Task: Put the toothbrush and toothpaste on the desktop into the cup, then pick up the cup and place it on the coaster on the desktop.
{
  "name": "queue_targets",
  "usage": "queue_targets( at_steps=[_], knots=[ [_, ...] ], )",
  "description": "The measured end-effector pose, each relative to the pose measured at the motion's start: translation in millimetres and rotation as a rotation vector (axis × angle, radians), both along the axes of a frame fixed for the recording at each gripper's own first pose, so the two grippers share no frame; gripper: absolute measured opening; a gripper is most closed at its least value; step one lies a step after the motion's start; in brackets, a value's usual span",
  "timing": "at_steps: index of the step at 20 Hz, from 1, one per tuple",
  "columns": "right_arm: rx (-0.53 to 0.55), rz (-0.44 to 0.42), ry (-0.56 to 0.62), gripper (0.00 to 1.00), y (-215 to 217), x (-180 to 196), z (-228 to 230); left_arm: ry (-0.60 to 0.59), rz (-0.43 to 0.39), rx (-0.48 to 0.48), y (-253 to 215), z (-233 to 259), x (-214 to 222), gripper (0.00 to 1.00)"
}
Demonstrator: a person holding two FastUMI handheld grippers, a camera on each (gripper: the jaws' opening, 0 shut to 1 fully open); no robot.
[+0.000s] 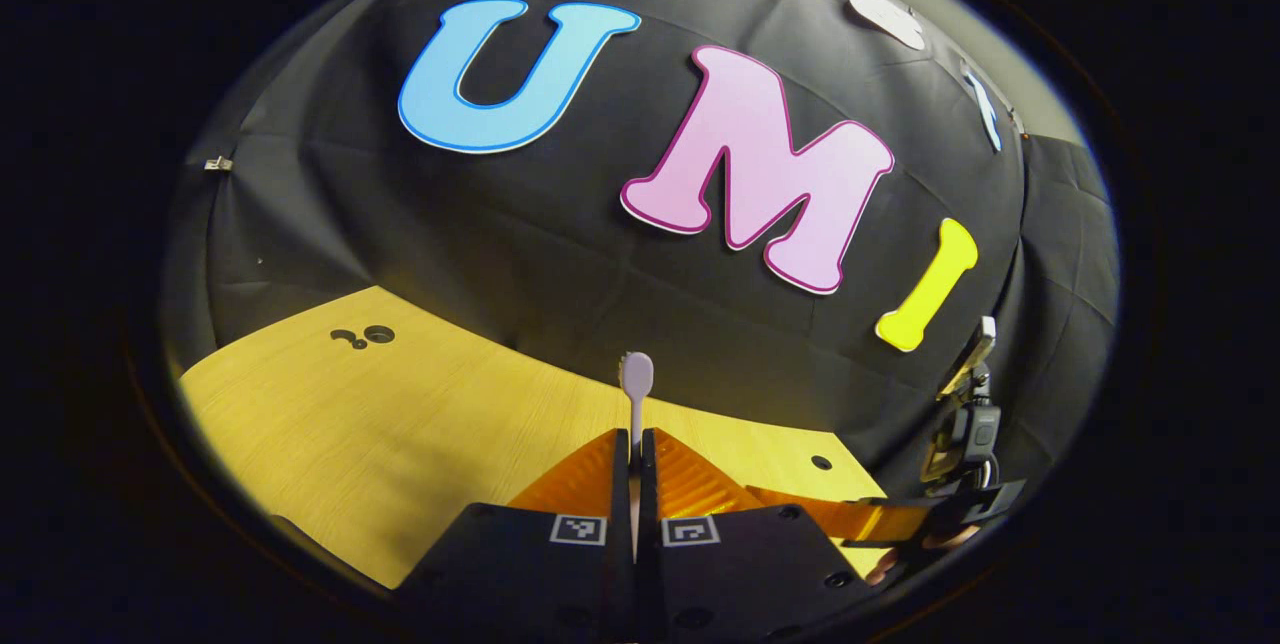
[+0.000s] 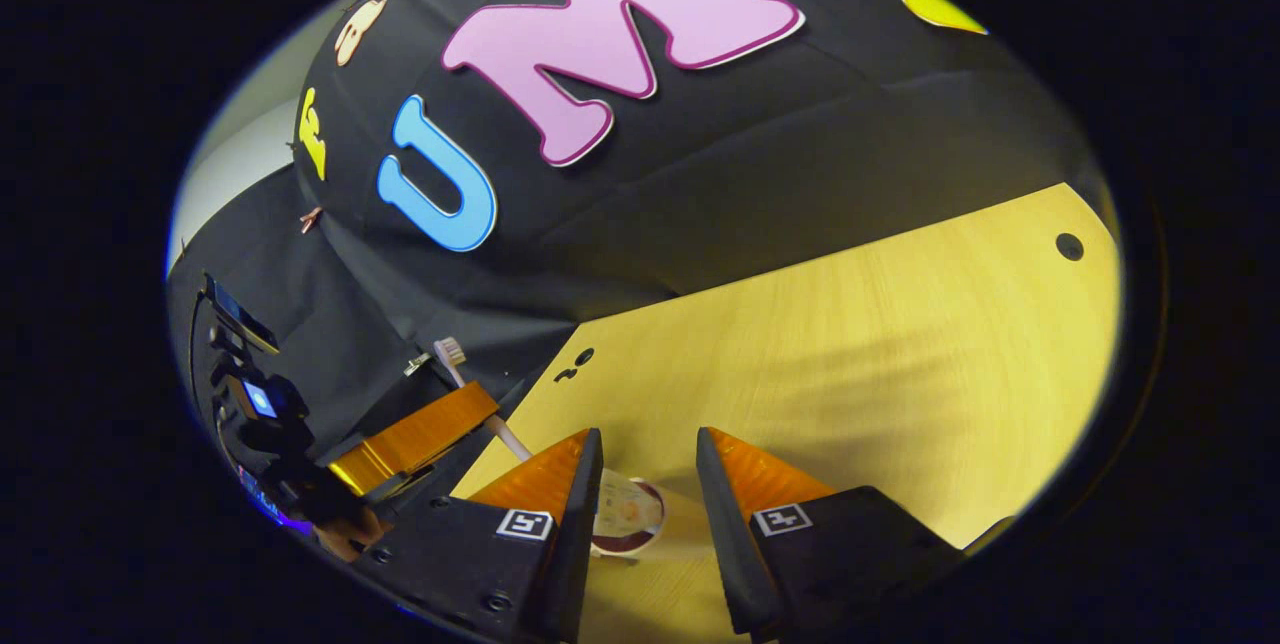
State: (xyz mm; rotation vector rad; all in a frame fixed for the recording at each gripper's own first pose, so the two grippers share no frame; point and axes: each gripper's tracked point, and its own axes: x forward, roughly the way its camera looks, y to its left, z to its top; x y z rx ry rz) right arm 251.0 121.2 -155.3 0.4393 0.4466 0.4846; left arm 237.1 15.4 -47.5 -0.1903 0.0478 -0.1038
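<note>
Spanning the lower half of both views:
Desktop (image 2: 880,344): pale wood grain, lit warm; dark round hole near its far right corner in the right gripper view, a small cluster of dark holes (image 1: 365,335) toward the far left in the left gripper view.
Booth wall (image 1: 560,254): black cloth, hanging behind the desktop edge.
Left gripper (image 1: 635,449): pressed together on the toothbrush handle, held above the desktop; seen again far left in the right gripper view (image 2: 470,411), toothbrush sticking out of it.
Right gripper (image 2: 648,449): fingers spread, nothing between them; poised over the desktop; seen at right edge of the left gripper view (image 1: 900,521), partly cut off.
Cup (image 2: 628,516): round, dark reddish rim, pale inside, seen from above; low in the gap between the right gripper's fingers, not touched by either.
Toothbrush (image 1: 637,374): pale, upright, bristle head above the left fingertips; handle clamped between both fingers; clear of the desktop.
Toothpaste, coaster: cannot tell where.
</note>
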Motion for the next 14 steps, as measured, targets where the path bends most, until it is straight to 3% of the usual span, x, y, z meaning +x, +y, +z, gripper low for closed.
queue_targets(
  at_steps=[3,4,5,14],
  knots=[
    [0.005,-0.036,0.016,0.58,-23,-11,-1,0.022,0.007,0.043,-2,-15,1,0.06],
    [0.006,-0.045,0.022,0.58,-30,-16,-3,0.027,0.010,0.055,-2,-19,1,0.10],
    [0.003,-0.054,0.029,0.58,-37,-20,-4,0.032,0.012,0.064,-4,-24,1,0.06],
    [0.023,-0.112,0.055,0.58,-75,-55,-3,0.103,0.036,0.122,-3,-68,-3,0.06]
  ],
)
